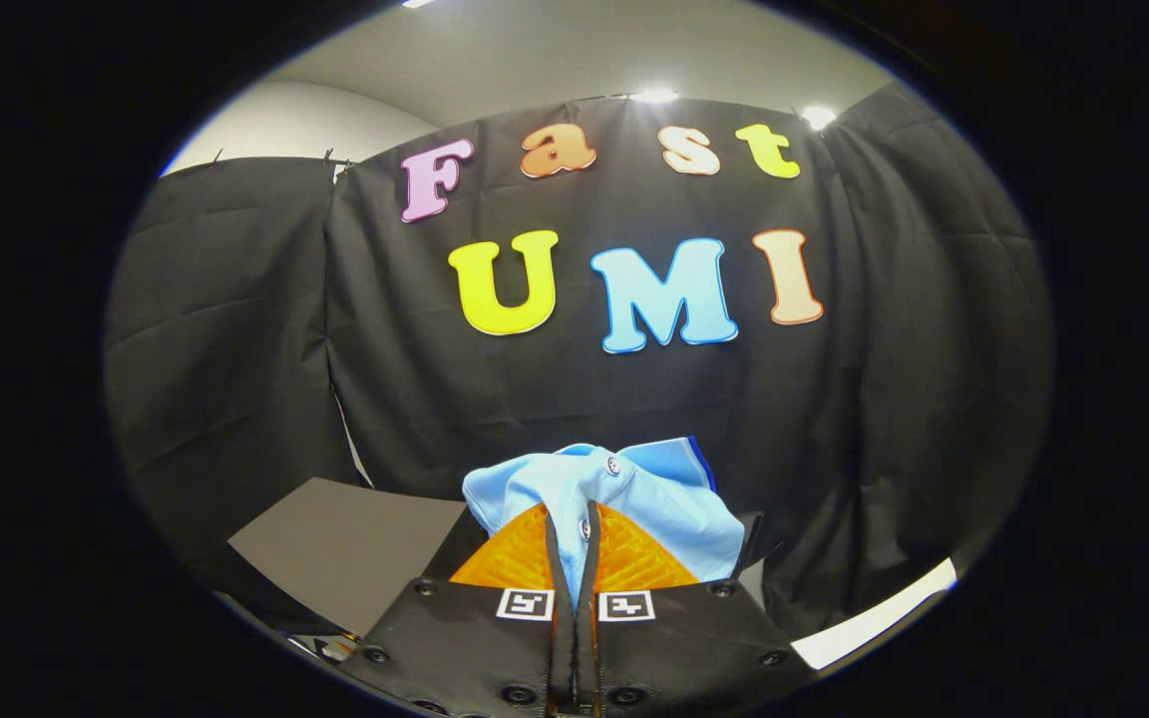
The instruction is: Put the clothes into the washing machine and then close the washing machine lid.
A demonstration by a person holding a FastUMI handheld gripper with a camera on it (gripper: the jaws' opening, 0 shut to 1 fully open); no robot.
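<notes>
both fingers of the gripper (574,524) were pressed together on a fold of the light blue shirt (634,494), pinching it between them. most of the garment bunched just ahead of the fingertips, lifted before the black cloth wall (435,379).

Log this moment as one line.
phase: carrying | gripper: jaws shut on light blue shirt | shirt: bunched, lifted before the black cloth wall | washing machine: not reached
</notes>
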